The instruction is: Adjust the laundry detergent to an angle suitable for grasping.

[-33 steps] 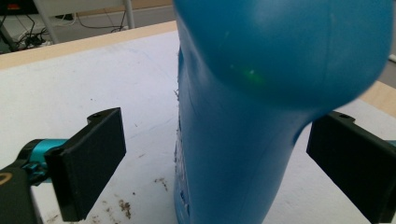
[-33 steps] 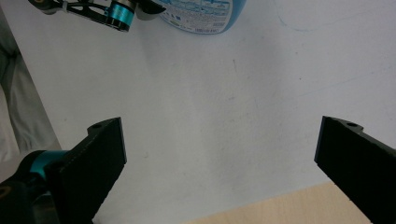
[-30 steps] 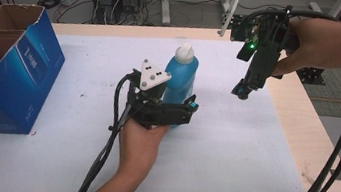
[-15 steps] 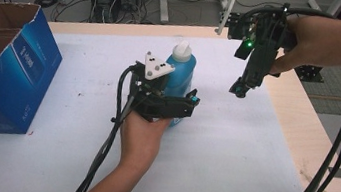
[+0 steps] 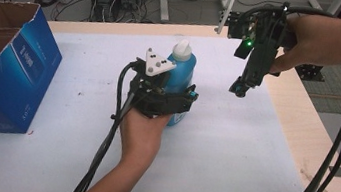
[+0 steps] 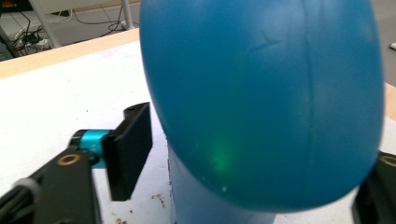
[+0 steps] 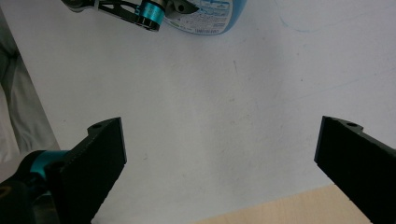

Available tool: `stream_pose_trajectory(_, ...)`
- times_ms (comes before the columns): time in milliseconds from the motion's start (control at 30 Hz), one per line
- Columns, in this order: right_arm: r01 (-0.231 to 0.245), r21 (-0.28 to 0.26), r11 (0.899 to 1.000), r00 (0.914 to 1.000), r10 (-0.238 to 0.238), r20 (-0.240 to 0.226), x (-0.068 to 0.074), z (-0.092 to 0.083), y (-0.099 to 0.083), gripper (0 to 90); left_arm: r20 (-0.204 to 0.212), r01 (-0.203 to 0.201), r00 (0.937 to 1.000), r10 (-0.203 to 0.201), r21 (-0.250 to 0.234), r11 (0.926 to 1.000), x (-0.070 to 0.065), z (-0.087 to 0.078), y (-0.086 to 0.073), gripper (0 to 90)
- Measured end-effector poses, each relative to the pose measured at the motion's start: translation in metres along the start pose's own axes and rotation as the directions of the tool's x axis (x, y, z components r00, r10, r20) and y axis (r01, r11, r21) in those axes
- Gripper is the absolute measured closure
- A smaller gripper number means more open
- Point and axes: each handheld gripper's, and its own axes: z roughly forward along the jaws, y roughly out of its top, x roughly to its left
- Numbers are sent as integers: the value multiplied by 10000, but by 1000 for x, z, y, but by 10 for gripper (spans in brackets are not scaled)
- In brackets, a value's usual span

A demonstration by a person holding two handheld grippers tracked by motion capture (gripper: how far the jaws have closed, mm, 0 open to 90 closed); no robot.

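The left gripper [image 5: 180,105] had just been closing its jaws round the bottle [image 5: 180,69], now seemingly gripped for lifting; the right gripper [image 7: 219,154] hung open

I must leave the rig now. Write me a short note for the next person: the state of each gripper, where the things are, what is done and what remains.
Left gripper: around the lower body of the blue bottle; its jaws have just been closing. In the left gripper view one pad stands just beside the bottle wall; a firm grip is not certain.
Right gripper: jaws wide open, nothing between them, held in the air above the table's right side.
Bottle: upright on the white table, cap on. Open blue cardboard box stands at the left.
Done: left gripper brought to the bottle.
Left: probably confirm the grip, then lift the bottle.
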Motion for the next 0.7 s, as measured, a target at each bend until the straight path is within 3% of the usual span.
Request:
stream_pose_trajectory(333, -16, 13, 10000, 10000, 16, -3, -1, 0, -1, 14, 27, -123, 9999, 123, 48, 9999, -1, -1, 2, 407)
stream_pose_trajectory(600, -53, 42, 10000, 10000, 53, -4, -1, 1, 0, 14, 63, -343, 9994, 342, 158, 9993, 1, -2, 3, 422)
stream_pose_trajectory(700, -49, 52, 10000, 10000, 49, -30, -2, 2, -1, 15, 234, -111, 9997, 105, 255, 9996, 8, -3, 5, 431)
